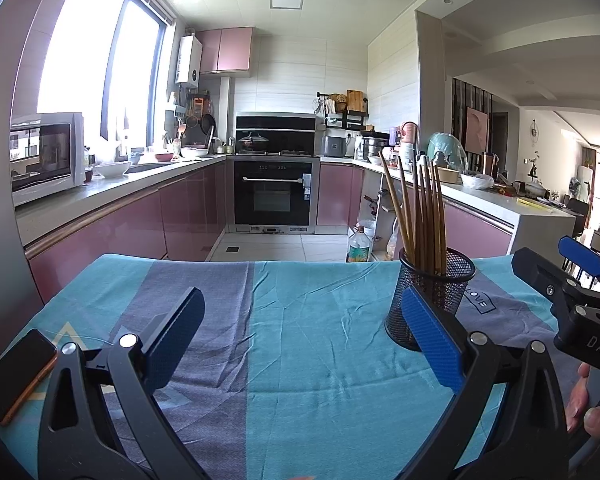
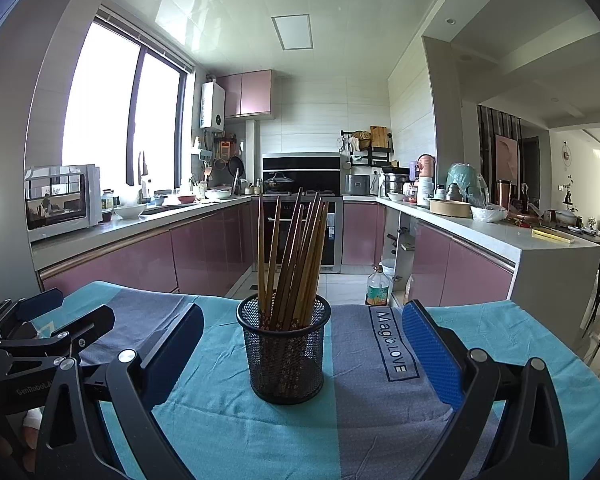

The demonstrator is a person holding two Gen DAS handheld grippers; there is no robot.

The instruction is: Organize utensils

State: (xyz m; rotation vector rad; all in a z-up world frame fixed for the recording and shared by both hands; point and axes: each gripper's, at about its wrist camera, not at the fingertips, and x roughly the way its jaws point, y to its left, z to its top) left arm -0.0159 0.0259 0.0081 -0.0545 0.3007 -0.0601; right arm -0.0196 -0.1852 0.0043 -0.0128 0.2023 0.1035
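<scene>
All chopsticks [image 2: 290, 258] stand in mesh holder [image 2: 286, 354] on desk [image 2: 500, 344]; none loose. Left gripper [image 1: 300, 340], right gripper [image 2: 304, 356]: fingers spread, empty. Task seems near finished.

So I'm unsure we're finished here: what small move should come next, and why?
Probably draw both grippers back. All the chopsticks stand in the mesh cup, none lie on the cloth, and the left gripper and right gripper are open and empty.
</scene>
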